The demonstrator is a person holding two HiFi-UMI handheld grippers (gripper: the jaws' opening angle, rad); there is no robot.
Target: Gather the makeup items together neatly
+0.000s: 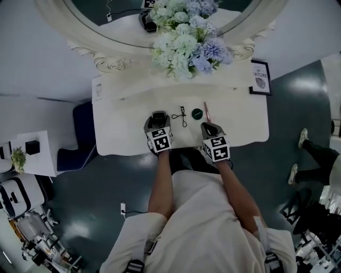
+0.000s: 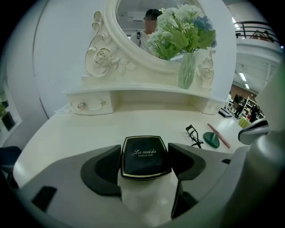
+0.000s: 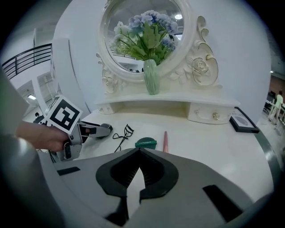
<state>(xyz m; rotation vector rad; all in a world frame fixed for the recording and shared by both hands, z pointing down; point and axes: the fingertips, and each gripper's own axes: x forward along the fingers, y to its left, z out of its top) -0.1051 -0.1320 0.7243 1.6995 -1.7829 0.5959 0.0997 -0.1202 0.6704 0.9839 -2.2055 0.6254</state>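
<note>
The left gripper clamped the powder compact; I judged a flat slide toward the eyelash curler best. The right gripper was closed, empty.

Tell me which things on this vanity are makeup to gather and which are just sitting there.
To gather:
compact
eyelash curler
green case
pink pencil

Just sitting there:
flower vase
framed sign
mirror
</note>
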